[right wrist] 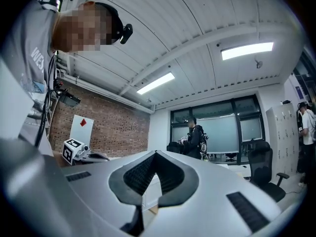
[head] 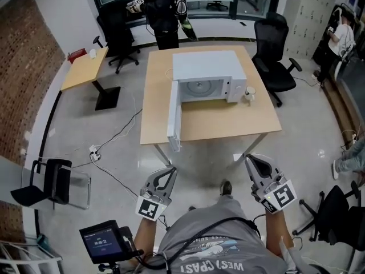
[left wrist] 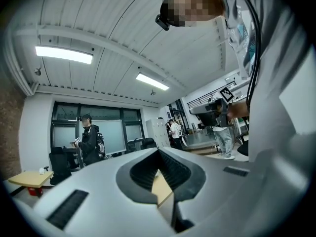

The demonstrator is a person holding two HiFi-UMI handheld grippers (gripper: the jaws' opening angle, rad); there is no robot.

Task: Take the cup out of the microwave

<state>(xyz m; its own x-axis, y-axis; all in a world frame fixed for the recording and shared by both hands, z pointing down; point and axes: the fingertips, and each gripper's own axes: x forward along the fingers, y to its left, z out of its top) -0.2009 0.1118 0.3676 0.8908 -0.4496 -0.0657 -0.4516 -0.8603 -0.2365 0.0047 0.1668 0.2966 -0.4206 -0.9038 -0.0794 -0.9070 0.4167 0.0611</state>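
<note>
A white microwave stands on the wooden table with its door swung wide open toward me; its inside looks empty. A small white cup sits on the table just right of the microwave. Both grippers are held near my body, well short of the table. My left gripper is shut with nothing in it. My right gripper is also shut and holds nothing. Both gripper views look level across the room, and the table shows only as a sliver between the jaws.
Black office chairs stand at the table's right and back left. A person stands behind the table. A small side table is at the left. Cables and a power strip lie on the floor. A chair stands beside my left.
</note>
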